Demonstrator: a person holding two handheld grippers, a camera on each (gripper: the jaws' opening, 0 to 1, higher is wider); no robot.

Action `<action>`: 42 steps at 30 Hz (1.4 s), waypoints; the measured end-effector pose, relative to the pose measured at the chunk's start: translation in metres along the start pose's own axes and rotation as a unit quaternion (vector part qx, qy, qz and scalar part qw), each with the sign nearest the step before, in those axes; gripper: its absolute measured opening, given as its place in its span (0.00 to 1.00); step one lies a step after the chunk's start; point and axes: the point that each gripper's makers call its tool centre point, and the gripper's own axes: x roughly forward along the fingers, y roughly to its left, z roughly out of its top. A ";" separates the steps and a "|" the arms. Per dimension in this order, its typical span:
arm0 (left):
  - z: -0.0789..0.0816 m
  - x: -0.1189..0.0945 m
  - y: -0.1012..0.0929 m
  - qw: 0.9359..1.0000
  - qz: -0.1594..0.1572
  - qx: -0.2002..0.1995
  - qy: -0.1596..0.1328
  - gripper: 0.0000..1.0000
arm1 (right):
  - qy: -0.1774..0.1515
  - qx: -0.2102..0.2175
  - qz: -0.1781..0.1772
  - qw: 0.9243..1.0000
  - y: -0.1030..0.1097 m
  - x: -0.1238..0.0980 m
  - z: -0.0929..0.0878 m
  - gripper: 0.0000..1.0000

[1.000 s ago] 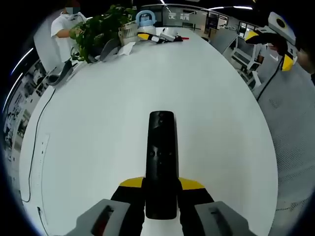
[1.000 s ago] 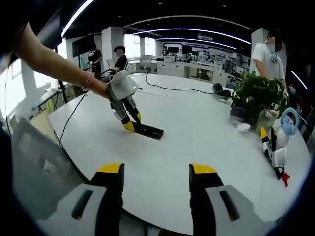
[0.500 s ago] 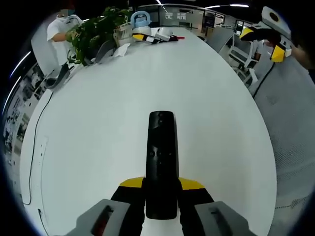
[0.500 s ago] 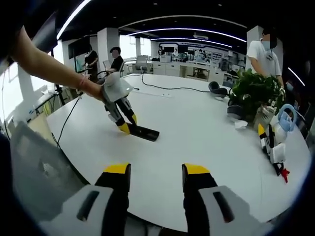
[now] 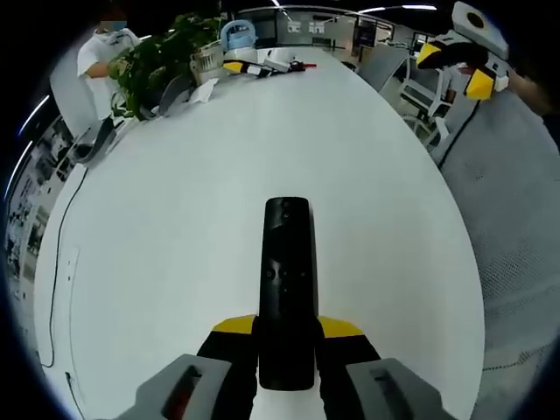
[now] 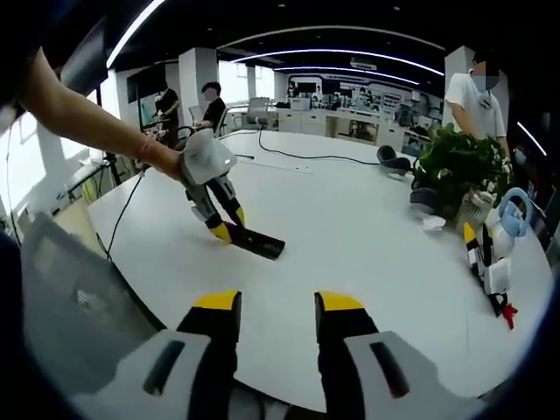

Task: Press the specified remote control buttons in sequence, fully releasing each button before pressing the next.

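Observation:
A black remote control (image 5: 287,262) lies lengthwise along the white table (image 5: 166,227), its near end clamped between the yellow-tipped jaws of my left gripper (image 5: 287,325). In the right gripper view the same remote (image 6: 260,243) rests tilted on the table (image 6: 376,236), with the left gripper (image 6: 223,229) held by a person's hand. My right gripper (image 6: 278,302) hovers off the table's near edge, open with a narrow gap and nothing between its jaws. It appears far off in the left gripper view as the right gripper (image 5: 464,61).
A potted plant (image 6: 459,162) and several small items, among them a blue kettle (image 6: 509,214), stand at one end of the table. A black cable (image 6: 306,159) runs across the table's far side. A grey mesh chair back (image 6: 70,306) is close by. People stand in the background.
My right gripper's jaws have drawn closer together, narrowing the gap. The left gripper keeps its hold on the remote; both views shifted slightly.

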 end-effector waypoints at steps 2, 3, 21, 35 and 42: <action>0.000 0.000 -0.003 1.000 -0.001 0.001 0.000 0.25 | 0.002 0.000 0.001 1.000 0.000 0.000 -0.001 0.32; 0.000 0.000 -0.005 1.000 -0.001 0.002 0.000 0.25 | 0.002 -0.001 0.001 1.000 0.000 0.000 -0.001 0.30; 0.000 0.000 -0.026 1.000 -0.007 0.005 -0.002 0.25 | 0.010 -0.006 0.009 1.000 0.002 0.001 -0.004 0.26; -0.001 -0.001 -0.048 1.000 -0.011 0.014 -0.003 0.25 | 0.026 -0.015 0.018 0.999 0.006 0.003 -0.010 0.23; -0.001 -0.001 -0.055 1.000 -0.014 0.020 0.000 0.25 | 0.030 -0.018 0.023 0.999 0.008 0.004 -0.011 0.22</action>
